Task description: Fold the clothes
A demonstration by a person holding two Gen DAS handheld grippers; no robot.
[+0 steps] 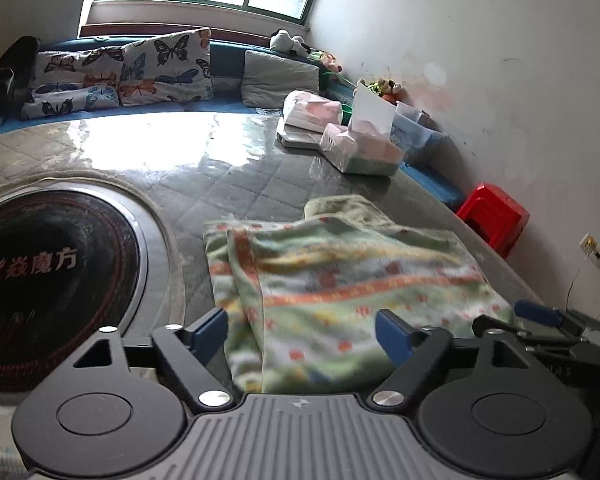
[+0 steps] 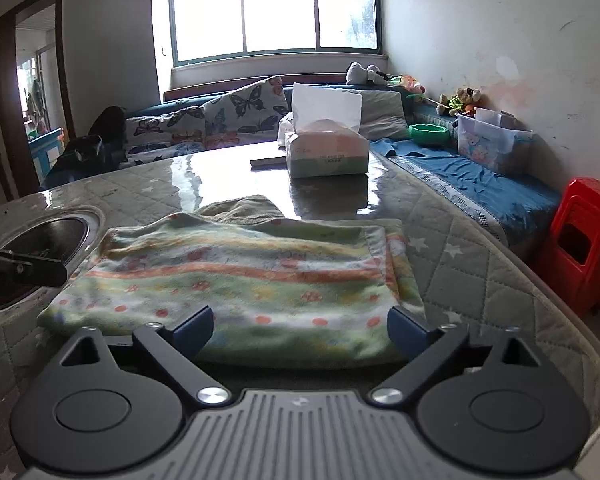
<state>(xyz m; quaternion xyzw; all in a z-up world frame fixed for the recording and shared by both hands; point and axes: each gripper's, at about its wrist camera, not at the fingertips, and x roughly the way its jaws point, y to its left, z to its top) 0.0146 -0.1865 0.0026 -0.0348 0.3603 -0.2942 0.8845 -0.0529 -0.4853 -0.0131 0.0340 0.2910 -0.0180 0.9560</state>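
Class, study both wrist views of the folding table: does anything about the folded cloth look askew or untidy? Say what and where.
Yes. The patterned cloth is folded, but a plain green piece pokes out crumpled from under its far edge, toward the tissue box. Its layered edges are also staggered rather than flush. Both grippers are open and hold nothing.
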